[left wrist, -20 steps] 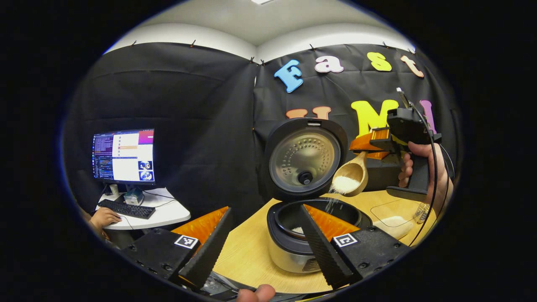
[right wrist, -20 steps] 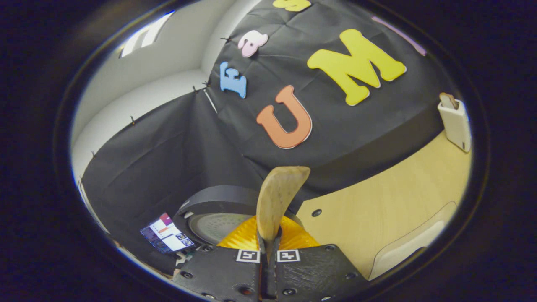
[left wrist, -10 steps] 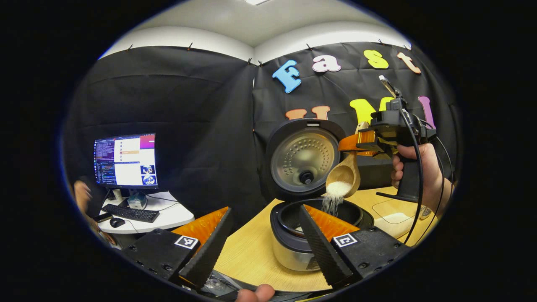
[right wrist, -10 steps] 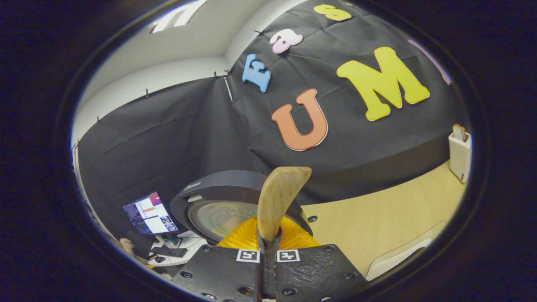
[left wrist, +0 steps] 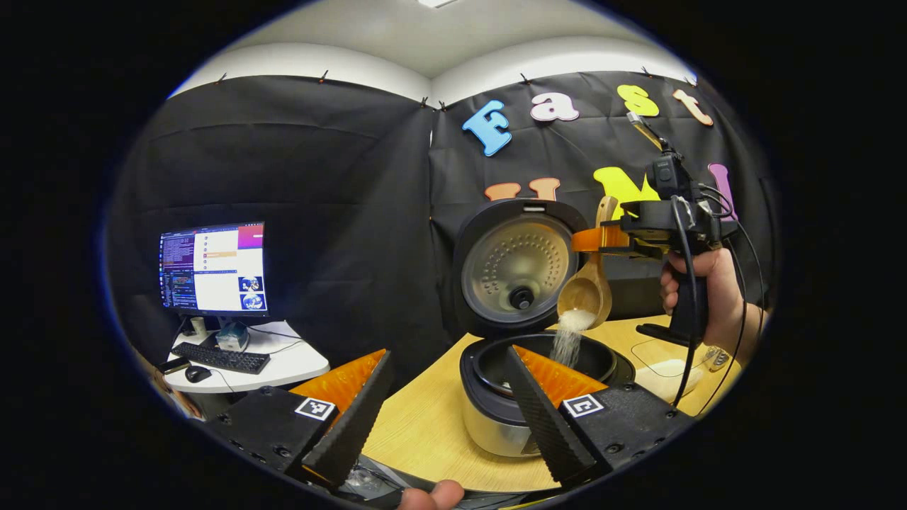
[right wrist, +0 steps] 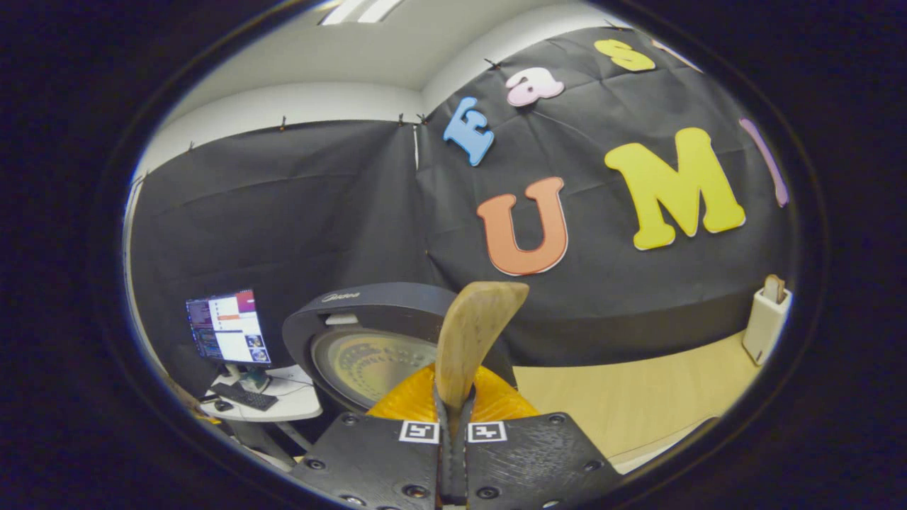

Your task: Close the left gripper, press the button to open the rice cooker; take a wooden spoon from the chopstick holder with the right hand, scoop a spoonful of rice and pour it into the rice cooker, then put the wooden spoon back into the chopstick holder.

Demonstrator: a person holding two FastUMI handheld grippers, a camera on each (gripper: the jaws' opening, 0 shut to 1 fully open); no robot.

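- While the rice (left wrist: 569, 338) falls, the right hand-held gripper (left wrist: 602, 239) holds the spoon (left wrist: 587, 297) up over the open cooker (left wrist: 538, 375), so the grains drop into the pot and not onto the bench (left wrist: 418, 432).
- Its two fingers are pressed tight on the spoon's handle (right wrist: 473, 340), which pokes up between them in the right gripper view. A tight hold keeps the spoon from slipping as it tips.
- The spoon's bowl hangs down and leans forward, just above the pot's rim. That lean lets the rice slide out in a thin stream.
- The lid (left wrist: 516, 265) stands up at the back, out of the way of the pour.
- The left hand-held gripper (left wrist: 446, 418) sits low in front of the cooker with its fingers wide apart and nothing in them. I think it just waits.
- The holder (right wrist: 765, 322) stands at the far side of the bench, well apart from the cooker. I think the spoon goes back there once it is empty.
- A bit of rice is left in the spoon, so the pour looks not quite done.
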